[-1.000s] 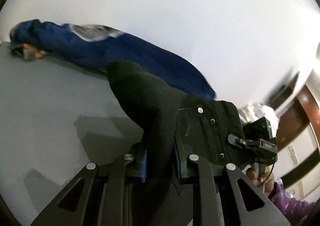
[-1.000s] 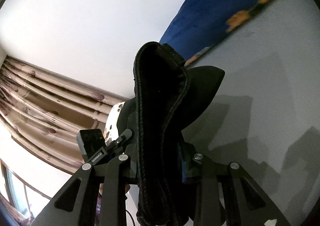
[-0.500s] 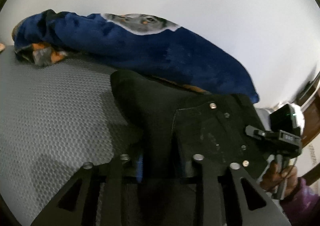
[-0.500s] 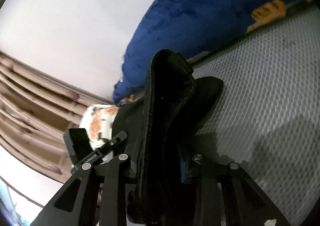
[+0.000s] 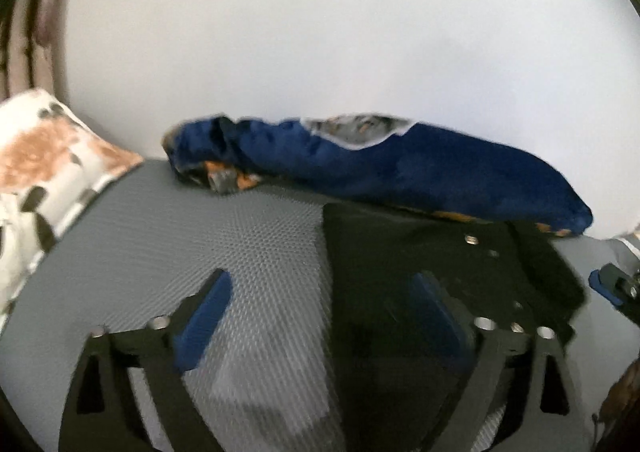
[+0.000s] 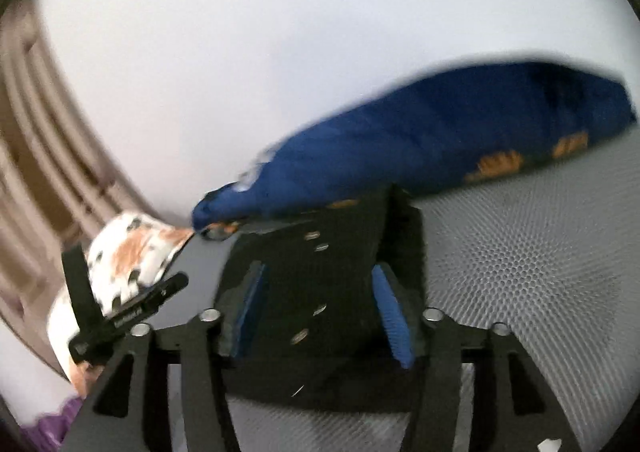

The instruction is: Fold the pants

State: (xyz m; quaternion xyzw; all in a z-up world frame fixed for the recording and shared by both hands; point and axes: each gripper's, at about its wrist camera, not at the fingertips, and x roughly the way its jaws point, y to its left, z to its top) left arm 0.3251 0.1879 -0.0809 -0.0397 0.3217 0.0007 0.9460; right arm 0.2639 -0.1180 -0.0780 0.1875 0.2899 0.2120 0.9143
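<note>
Now the black pants (image 5: pixel 440 292) are being shown lying folded on the grey mesh-textured surface (image 5: pixel 260 252), their far edge touching the blue blanket (image 5: pixel 400 167) that is bunched along the surface's far edge by the white wall. The left gripper (image 5: pixel 320 316) is being held with its jaws spread wide, having just been opening; nothing is being pinched, the left pad being poised over bare mesh and the right pad over the dark cloth. The right gripper (image 6: pixel 320 308) is being held partly open, its jaws also having just been opening; the pants' studded panel is lying between its blue pads (image 6: pixel 394 320), with no pad seen pressing on it. A patterned pillow (image 5: pixel 36 171) is being cut off at the surface's left edge. Both views are being smeared by motion blur, so the pants' folds are hard to make out, and their near edge is being hidden behind the gripper frames.
</note>
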